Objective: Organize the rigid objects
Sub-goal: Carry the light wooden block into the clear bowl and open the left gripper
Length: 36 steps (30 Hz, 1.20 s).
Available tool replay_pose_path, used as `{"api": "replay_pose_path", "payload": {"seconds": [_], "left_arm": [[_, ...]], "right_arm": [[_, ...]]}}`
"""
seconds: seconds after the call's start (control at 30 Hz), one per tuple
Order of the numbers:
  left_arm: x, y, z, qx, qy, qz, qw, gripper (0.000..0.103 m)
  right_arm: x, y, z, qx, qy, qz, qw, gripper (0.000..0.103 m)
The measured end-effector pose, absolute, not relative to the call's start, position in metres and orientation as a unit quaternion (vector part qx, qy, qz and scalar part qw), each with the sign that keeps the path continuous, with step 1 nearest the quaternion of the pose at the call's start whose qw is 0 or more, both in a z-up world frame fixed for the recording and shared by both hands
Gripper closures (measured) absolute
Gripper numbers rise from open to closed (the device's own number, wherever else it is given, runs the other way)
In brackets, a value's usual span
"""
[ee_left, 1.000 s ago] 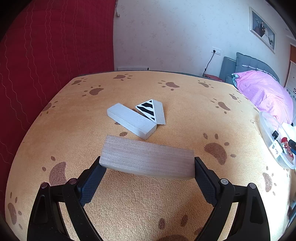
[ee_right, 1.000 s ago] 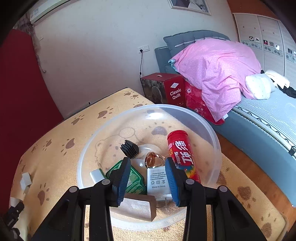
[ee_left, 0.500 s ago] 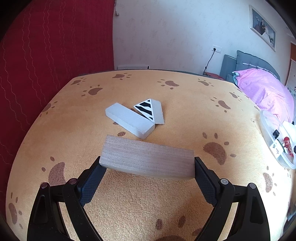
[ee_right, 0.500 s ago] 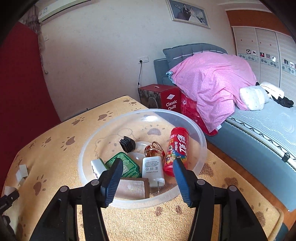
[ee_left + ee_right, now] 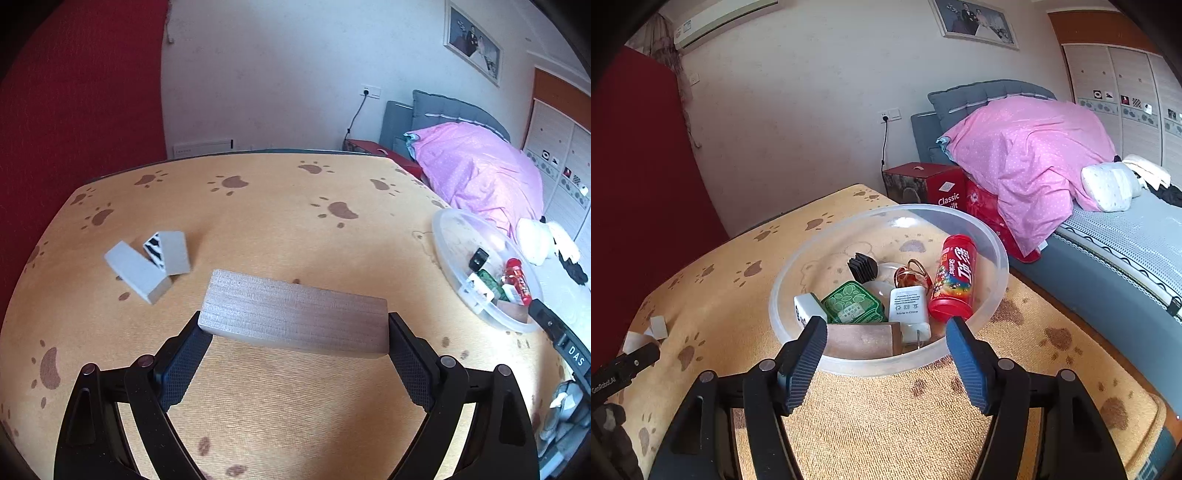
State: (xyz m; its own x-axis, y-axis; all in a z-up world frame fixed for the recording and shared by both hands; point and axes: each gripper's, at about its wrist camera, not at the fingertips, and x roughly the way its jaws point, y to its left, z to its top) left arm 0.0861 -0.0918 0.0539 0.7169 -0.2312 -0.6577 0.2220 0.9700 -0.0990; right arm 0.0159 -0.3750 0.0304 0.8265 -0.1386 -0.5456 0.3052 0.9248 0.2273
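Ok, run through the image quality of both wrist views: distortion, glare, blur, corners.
Left wrist view: strong fisheye bending, the table edge bows into an arc; dark vignette in the corners; the wooden block is sharp, the grey blocks slightly soft. Right wrist view: same barrel curve and dark corners; a bright glare spot on the clear bowl's far wall; the Skittles tube label reads clearly.

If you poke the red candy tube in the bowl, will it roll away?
Probably a little. The red candy tube is round and lies on its side, so it looks apt to roll. It likely wouldn't go far: the white charger sits right beside it and the clear bowl curves up around it. It looks stiff, not squishy.
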Motion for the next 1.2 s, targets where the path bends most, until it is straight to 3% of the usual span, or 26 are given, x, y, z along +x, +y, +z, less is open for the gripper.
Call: {"api": "replay_pose_path", "payload": {"seconds": [0.57, 1.2], "left_arm": [[0.111, -0.200, 0.068, 0.002, 0.362, -0.217, 0.906, 0.010], [0.147, -0.270, 0.073, -0.005, 0.355, -0.266, 0.896, 0.010]], "right_arm": [[0.002, -0.392, 0.025, 0.183, 0.265, -0.113, 0.940, 0.028], [0.008, -0.403, 0.018, 0.216, 0.283, -0.102, 0.929, 0.028]]}}
